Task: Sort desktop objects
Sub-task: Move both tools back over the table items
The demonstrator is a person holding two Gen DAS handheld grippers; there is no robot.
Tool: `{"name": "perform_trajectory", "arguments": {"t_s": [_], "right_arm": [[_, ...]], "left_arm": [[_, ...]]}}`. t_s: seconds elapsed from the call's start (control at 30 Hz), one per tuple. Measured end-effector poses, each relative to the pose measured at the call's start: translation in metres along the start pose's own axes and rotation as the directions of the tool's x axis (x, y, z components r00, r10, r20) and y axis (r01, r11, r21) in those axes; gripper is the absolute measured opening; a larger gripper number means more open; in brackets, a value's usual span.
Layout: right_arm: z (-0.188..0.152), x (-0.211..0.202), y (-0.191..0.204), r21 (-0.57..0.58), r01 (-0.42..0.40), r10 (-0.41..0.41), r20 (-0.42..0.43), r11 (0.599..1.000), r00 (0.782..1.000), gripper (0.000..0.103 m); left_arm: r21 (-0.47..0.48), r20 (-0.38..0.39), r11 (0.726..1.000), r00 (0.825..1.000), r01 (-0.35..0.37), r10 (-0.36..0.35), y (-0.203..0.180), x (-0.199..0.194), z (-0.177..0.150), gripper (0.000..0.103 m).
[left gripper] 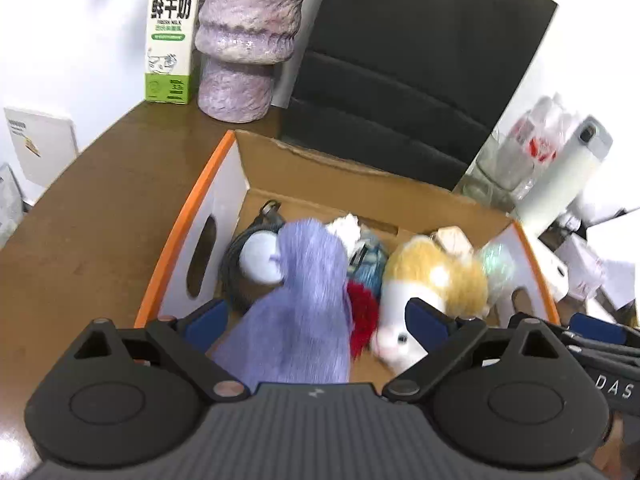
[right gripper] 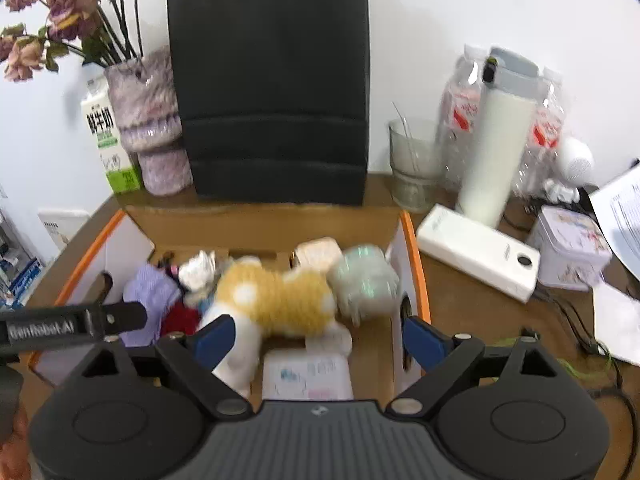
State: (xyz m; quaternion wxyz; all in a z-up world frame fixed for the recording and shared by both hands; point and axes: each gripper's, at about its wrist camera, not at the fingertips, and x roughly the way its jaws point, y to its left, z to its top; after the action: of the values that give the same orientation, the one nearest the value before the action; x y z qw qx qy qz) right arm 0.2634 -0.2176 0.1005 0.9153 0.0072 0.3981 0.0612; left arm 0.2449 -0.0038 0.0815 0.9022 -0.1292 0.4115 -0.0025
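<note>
Both sets of jaws are spread wide, gripping nothing. In the box, a purple plush and orange plush are blurred; items beneath are largely hidden.

Left gripper: angled steeply downward, jaws spread wide, pads pressing on nothing.
Left fingers: blue pads, one at each side, well apart.
Right gripper: angled steeply downward, jaws spread wide, nothing clamped.
Right fingers: blue pads, well apart, gripping nothing.
Spacing: side by side, close; left finger reaching in just left of the right jaws, right gripper just right of the left jaws.
</note>
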Motion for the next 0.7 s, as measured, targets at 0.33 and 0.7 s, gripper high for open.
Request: {"name": "perform_trajectory", "arguments": {"t_s": [0.33, 0.7], "right_arm": [[-0.102, -0.087, -0.003, 0.022, -0.078, 0.072, 0.203, 0.997, 0.977, 0.092], [-0.242, -0.140, 0.021, -0.014, -0.161, 0.160, 0.225, 0.987, 0.961, 0.092]], "left_arm": [[0.055, 0.210, 0.996, 0.975, 0.063, -0.073, 0.014, -0.096, -0.105, 0.101], [0.200, 0.228, 0.976, 0.964, 0.089, -0.135, 0.057, -0.150, -0.242, 0.103]]}}
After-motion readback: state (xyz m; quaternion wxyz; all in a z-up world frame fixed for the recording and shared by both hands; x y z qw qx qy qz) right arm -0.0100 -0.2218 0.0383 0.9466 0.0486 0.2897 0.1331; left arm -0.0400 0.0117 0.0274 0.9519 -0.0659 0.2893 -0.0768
